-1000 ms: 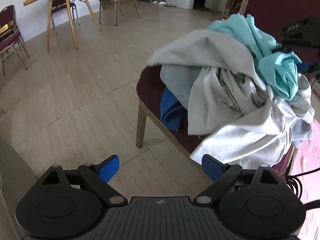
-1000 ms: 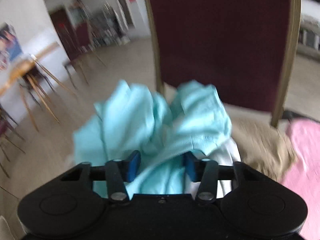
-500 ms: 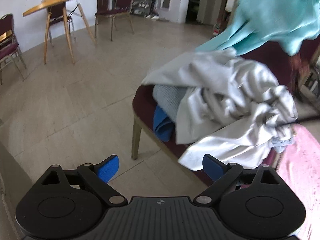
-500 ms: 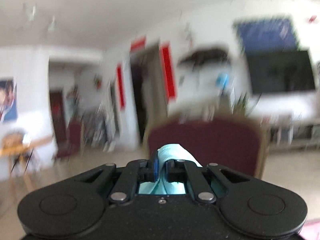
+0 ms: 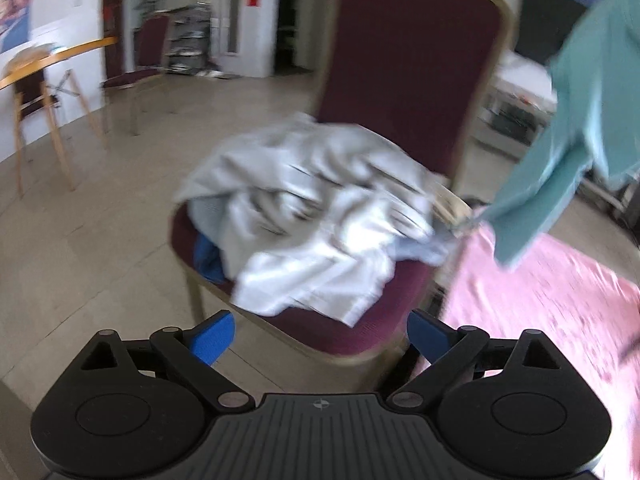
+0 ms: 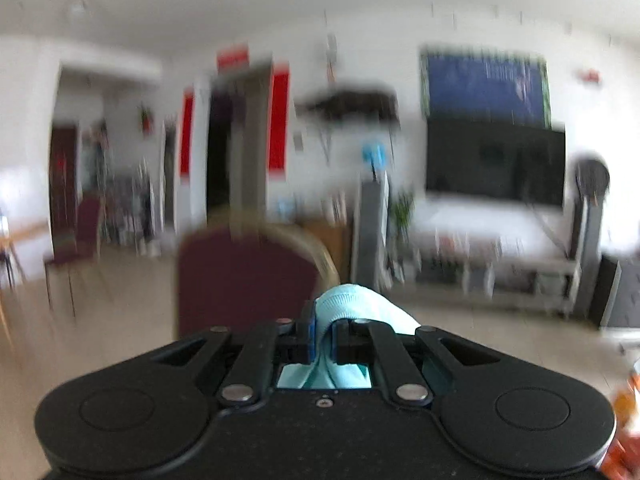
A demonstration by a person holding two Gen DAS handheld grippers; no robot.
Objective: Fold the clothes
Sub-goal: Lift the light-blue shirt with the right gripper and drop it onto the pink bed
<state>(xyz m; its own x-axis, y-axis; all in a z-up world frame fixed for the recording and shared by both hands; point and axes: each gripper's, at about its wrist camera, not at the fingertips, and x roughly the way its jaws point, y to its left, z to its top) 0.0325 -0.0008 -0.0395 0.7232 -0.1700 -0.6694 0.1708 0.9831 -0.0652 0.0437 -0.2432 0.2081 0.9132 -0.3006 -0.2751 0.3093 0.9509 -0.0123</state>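
Hoisting teal shirt (image 5: pixel 576 120) clear of chair (image 5: pixel 408 80) pile w/ right gripper (image 6: pixel 324 334), jaws pinched tight on fabric; prob so it hangs free for folding. Left gripper (image 5: pixel 320 338) wide, empty, facing pile.

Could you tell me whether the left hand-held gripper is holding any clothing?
No, the left hand-held gripper stands open with nothing between its blue pads.
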